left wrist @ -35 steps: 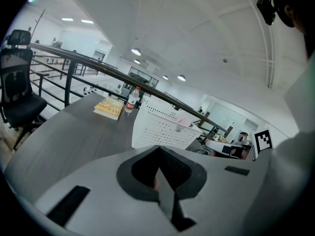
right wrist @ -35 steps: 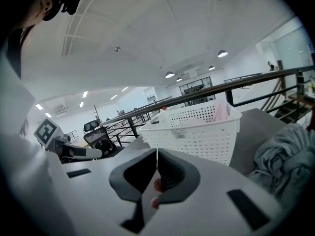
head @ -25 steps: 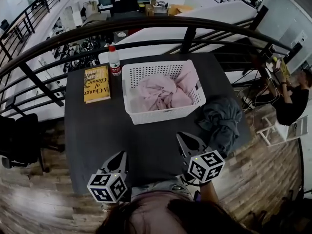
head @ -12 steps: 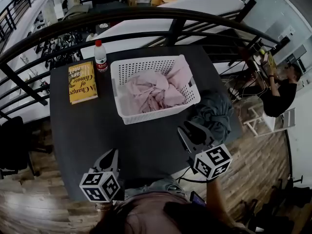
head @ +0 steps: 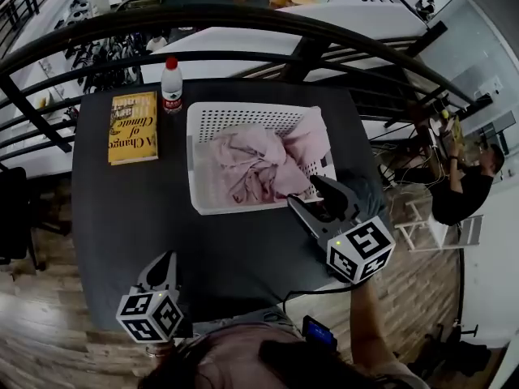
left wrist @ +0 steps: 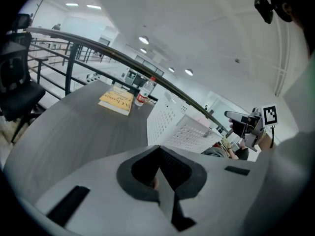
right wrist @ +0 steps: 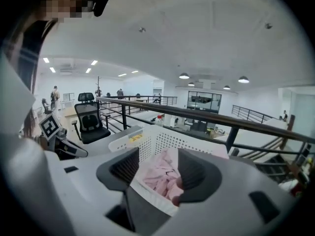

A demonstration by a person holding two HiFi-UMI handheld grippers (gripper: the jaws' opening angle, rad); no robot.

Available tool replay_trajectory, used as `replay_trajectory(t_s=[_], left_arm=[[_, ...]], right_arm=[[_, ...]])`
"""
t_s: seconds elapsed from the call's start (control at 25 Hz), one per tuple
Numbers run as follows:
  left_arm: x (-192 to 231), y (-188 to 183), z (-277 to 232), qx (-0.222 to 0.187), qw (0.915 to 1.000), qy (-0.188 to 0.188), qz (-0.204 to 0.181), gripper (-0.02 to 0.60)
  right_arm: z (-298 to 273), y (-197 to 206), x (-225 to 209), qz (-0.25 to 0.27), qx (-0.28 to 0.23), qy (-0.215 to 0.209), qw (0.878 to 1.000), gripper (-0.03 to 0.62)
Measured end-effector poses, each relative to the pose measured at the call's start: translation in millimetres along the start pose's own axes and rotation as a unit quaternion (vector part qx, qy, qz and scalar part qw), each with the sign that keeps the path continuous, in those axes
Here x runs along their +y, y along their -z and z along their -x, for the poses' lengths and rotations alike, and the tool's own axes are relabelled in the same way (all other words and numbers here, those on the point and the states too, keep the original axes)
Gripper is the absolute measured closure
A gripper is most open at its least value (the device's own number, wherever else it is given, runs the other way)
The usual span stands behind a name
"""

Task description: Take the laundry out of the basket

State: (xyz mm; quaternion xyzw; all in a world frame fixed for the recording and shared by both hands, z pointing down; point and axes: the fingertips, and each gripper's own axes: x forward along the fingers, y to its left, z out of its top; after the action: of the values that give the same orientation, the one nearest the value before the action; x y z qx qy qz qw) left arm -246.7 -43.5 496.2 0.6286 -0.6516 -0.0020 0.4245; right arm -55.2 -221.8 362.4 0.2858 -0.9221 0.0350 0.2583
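Basket (head: 193,156) holds pink laundry (head: 255,164). Right gripper's (head: 312,194) jaws, just opened, stand apart and empty. Left gripper's (head: 165,259) are together.

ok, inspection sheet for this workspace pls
Surface: dark table.
Job's things: white basket holding pink laundry; grey cloth beside it.
Clutter: yellow book, bottle.
Grippers: left tongs shut, empty; right tongs open, just been opening, nothing held, aimed at laundry.
Cables: black lead by right tongs.
Surroundings: railing, wood floor, seated person.
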Motion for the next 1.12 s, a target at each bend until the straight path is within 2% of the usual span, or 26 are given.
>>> replay_trajectory(t_s=[0.32, 0.56, 0.76, 1.12], left_arm=[[5.5, 7.4, -13.9, -0.003, 0.9990, -0.034, 0.030, 0.583], [6.1, 13.6, -22.2, -0.003, 0.9974, -0.049, 0.054, 0.583], [10.9, 20.8, -24.3, -0.003, 0.9956, -0.063, 0.070, 0.583], [16.6, 27.9, -31.2, 0.000, 0.9941, -0.075, 0.078, 0.583]], right_arm=[[-59.5, -2.6, -33.9, 0.071, 0.082, -0.054, 0.993, 0.273], [-109.7, 15.9, -53.3, 0.086, 0.153, -0.093, 0.980, 0.236], [-144.4, 43.4, -67.3, 0.098, 0.221, -0.109, 0.964, 0.212], [-187.4, 90.5, -71.9, 0.117, 0.306, -0.129, 0.936, 0.183]])
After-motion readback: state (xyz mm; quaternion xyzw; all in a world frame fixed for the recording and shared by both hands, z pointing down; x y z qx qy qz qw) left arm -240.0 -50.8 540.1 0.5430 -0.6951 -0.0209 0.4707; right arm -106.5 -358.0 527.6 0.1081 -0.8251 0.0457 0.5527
